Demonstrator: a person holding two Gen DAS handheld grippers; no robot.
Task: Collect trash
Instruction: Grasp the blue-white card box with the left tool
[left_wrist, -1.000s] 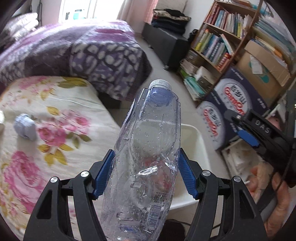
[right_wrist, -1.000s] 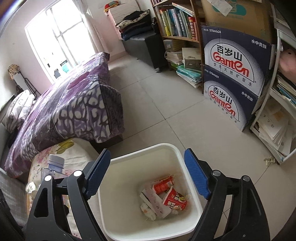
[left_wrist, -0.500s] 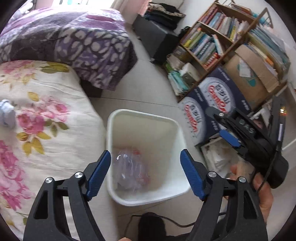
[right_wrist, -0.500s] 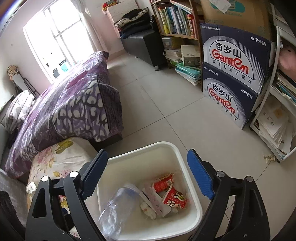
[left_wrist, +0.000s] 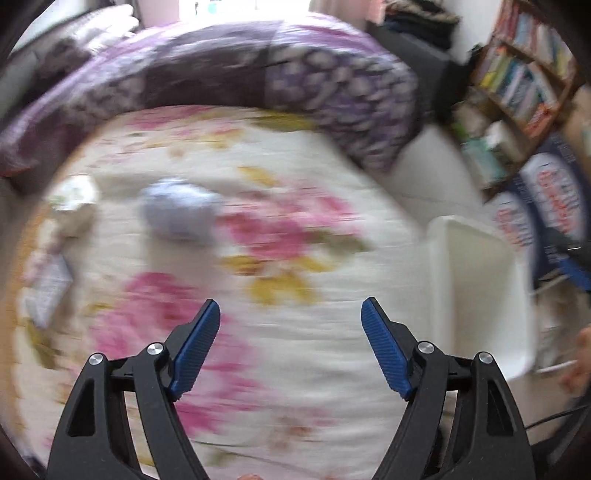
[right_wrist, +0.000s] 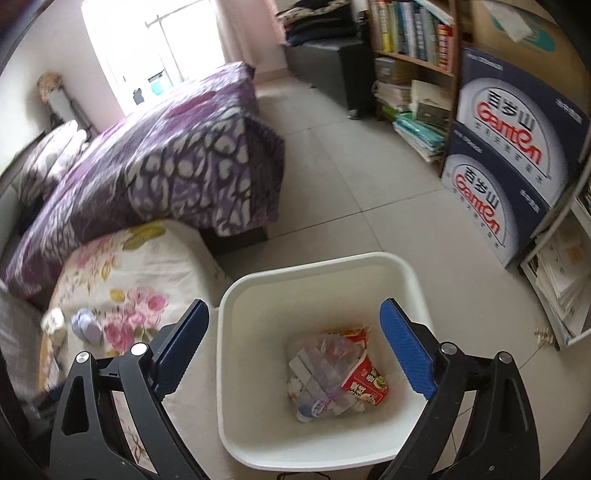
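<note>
The white bin stands on the floor beside the bed. In it lie a crushed clear plastic bottle and red cartons. My right gripper hangs above the bin, its jaws opening with nothing between them. My left gripper is open and empty over the floral bedspread; that view is blurred. A crumpled bluish paper lies on the bedspread ahead and left of it, with a whitish wrapper and a printed paper farther left. The bin shows at the right.
A purple patterned quilt covers the far part of the bed. Stacked blue water cartons and a bookshelf line the right side. Tiled floor lies between the bed and the shelves. A person's hand shows at the right edge.
The left gripper let go of the clear bottle, which dropped into the bin, then swung left from the bin to over the bedspread. The right gripper's jaws spread wider.
</note>
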